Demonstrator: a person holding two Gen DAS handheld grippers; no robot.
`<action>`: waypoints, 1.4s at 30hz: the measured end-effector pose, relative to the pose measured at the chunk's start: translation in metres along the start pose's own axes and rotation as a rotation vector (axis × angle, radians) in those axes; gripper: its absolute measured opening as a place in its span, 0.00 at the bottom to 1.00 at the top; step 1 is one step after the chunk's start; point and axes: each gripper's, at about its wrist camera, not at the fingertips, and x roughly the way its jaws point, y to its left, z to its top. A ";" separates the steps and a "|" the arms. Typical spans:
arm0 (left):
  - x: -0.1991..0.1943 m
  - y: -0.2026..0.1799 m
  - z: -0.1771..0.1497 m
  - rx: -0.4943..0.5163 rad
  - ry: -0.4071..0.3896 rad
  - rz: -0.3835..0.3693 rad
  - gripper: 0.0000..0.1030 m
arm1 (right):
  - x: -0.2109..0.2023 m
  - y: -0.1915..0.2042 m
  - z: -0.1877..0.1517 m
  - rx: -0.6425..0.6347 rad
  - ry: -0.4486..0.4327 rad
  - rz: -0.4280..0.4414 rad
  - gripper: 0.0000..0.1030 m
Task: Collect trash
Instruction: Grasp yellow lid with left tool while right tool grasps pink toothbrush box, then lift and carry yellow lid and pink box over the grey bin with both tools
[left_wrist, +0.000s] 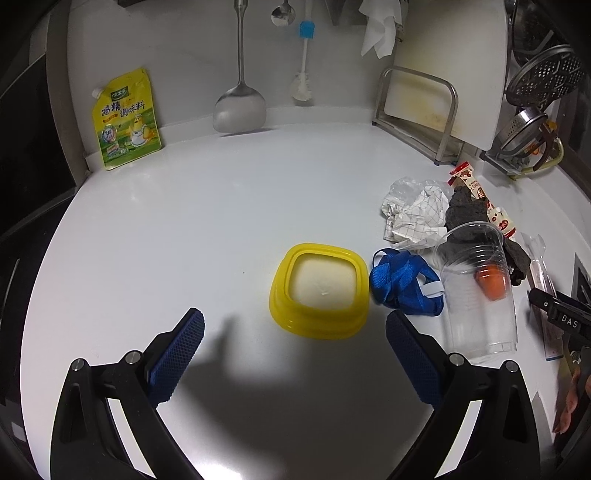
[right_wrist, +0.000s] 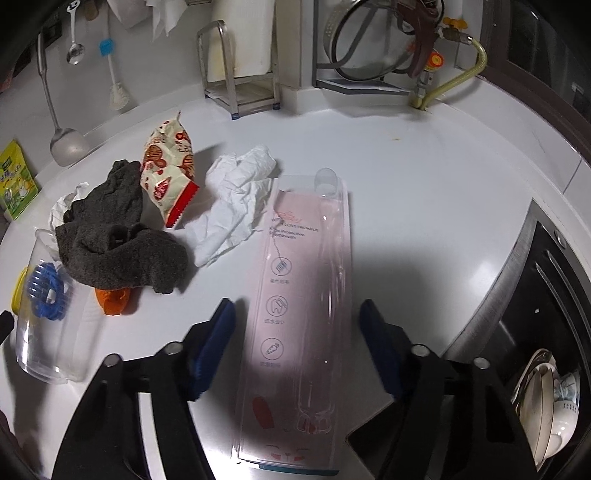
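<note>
R gripper (right_wrist: 297, 339) straddles pink toothbrush pkg (right_wrist: 299, 295) on counter (right_wrist: 424, 206), 2 pads not touching it. L gripper (left_wrist: 295, 350) wide, empty, near yellow lid (left_wrist: 319, 291).

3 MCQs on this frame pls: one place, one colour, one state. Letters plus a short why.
1. Where does the toothbrush package lie?
A. between the right tool's fingers
B. inside the clear plastic cup
C. leaning on the wall

2. What colour is the square container on the counter ahead of the left tool?
A. red
B. yellow
C. green

3. How does the clear plastic cup sit?
A. upright
B. stacked on the container
C. on its side

Answers
1. A: the right-wrist view shows the long pink pack running between the right tool's two blue pads, with a gap on each side.
2. B: its rim and walls are bright yellow around a pale centre.
3. C: its open mouth faces sideways and its wall rests on the counter.
</note>
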 end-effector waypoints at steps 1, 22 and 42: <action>0.001 0.000 0.001 0.000 0.006 -0.005 0.94 | -0.001 0.001 0.000 -0.008 -0.007 0.004 0.52; 0.043 -0.008 0.011 0.032 0.128 0.044 0.93 | -0.016 -0.012 -0.001 0.052 -0.061 0.121 0.51; -0.012 0.003 0.000 0.008 -0.011 -0.012 0.64 | -0.036 -0.017 -0.020 0.069 -0.096 0.145 0.51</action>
